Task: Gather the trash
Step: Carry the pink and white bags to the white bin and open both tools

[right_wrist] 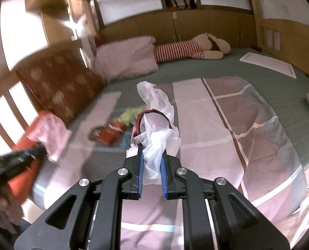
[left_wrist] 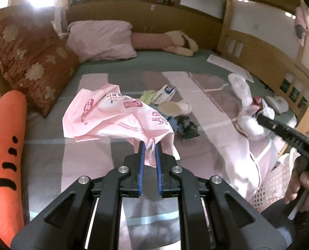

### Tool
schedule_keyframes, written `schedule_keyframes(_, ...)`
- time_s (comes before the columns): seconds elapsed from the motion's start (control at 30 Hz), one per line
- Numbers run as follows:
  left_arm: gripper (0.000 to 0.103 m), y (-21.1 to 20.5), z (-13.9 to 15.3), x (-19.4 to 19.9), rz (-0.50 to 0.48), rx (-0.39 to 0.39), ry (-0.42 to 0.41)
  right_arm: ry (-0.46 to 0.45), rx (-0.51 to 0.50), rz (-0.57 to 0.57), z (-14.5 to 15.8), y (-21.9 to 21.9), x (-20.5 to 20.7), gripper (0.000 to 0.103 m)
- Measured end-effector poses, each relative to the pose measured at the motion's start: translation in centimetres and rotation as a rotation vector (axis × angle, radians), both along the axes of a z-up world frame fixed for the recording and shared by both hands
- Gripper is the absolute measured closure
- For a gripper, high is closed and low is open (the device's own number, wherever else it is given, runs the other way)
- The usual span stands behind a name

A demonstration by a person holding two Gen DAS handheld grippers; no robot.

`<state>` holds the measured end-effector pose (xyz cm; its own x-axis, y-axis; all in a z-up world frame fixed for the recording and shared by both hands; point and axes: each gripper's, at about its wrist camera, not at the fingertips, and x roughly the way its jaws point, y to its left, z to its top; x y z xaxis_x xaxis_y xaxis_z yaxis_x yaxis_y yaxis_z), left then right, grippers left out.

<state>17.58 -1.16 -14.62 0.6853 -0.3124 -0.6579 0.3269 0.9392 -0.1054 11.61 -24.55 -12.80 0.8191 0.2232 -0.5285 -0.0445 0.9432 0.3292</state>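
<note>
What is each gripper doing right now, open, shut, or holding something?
Left gripper: shut on the pink plastic bag.
Right gripper: shut on the white plastic bag.

I saw a pink wrapper with red lettering at twelve o'clock, a translucent white bag, a maroon cushion with pale flowers at ten, an orange carrot pillow, and a red-and-white striped plush.
</note>
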Motion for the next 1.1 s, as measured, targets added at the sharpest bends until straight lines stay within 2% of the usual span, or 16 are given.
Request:
schedule_keyframes(0.07,0.092,-0.6,0.2,-0.6,-0.036,-0.002,-0.028,-0.041,0.017,-0.017,1.0,-1.5,-2.8,0.088)
schedule_keyframes(0.17,0.092,-2.1,0.5,-1.5,-0.114,-0.002,-0.053,-0.079,-0.016,-0.064,2.0,-4.6,-8.2,0.088)
schedule_keyframes(0.27,0.092,-4.8,1.1,-3.0,-0.235,-0.033,-0.047,-0.061,-0.021,-0.143,2.1,-8.8,-13.7,0.088)
schedule_keyframes(0.4,0.092,-12.1,2.8,-7.4,-0.479,-0.048,-0.077,-0.006,-0.051,-0.293,1.0,-13.9,-19.9,0.088)
schedule_keyframes(0.47,0.092,-17.1,3.1,-10.1,-0.616,-0.070,-0.040,0.032,-0.051,-0.359,0.0,-16.0,-22.3,0.087)
schedule_keyframes(0.53,0.092,-21.2,2.9,-12.2,-0.712,-0.085,0.004,0.081,-0.044,-0.418,-1.2,-18.1,-24.3,0.075)
schedule_keyframes(0.6,0.092,-25.7,2.5,-15.0,-0.812,-0.088,0.042,0.112,-0.068,-0.469,-1.5,-19.4,-25.7,0.039)
schedule_keyframes(0.67,0.092,-28.9,2.1,-17.3,-0.888,-0.076,0.058,0.060,-0.112,-0.574,-0.2,-20.8,-27.9,0.020)
schedule_keyframes(0.7,0.092,-30.3,1.9,-18.3,-0.921,-0.063,0.063,0.022,-0.113,-0.621,0.7,-21.5,-28.7,0.013)
schedule_keyframes(0.77,0.091,-32.5,1.4,-19.7,-0.964,-0.038,0.073,-0.040,-0.075,-0.687,2.2,-22.6,-30.1,0.011)
schedule_keyframes(0.8,0.082,-34.0,0.9,-20.5,-0.994,-0.022,0.087,-0.085,-0.024,-0.717,3.1,-23.3,-31.0,0.011)
schedule_keyframes(0.83,0.053,-34.9,0.5,-20.9,-1.010,-0.017,0.100,-0.106,0.003,-0.726,3.4,-23.6,-31.2,0.011)
schedule_keyframes(0.87,0.032,-35.5,0.2,-21.2,-1.018,-0.010,0.112,-0.124,0.024,-0.730,3.8,-23.7,-31.4,0.011)
schedule_keyframes(0.9,0.005,-35.9,0.2,-21.4,-1.007,-0.003,0.104,-0.139,0.035,-0.730,4.0,-23.6,-31.5,0.011)
schedule_keyframes(0.97,0.004,-34.7,0.9,-21.1,-0.953,-0.014,0.037,-0.153,0.024,-0.721,4.2,-23.2,-31.3,0.011)
schedule_keyframes(1.1,0.004,-30.1,2.5,-18.2,-0.845,-0.054,0.011,-0.136,0.021,-0.645,3.6,-21.4,-29.3,0.011)
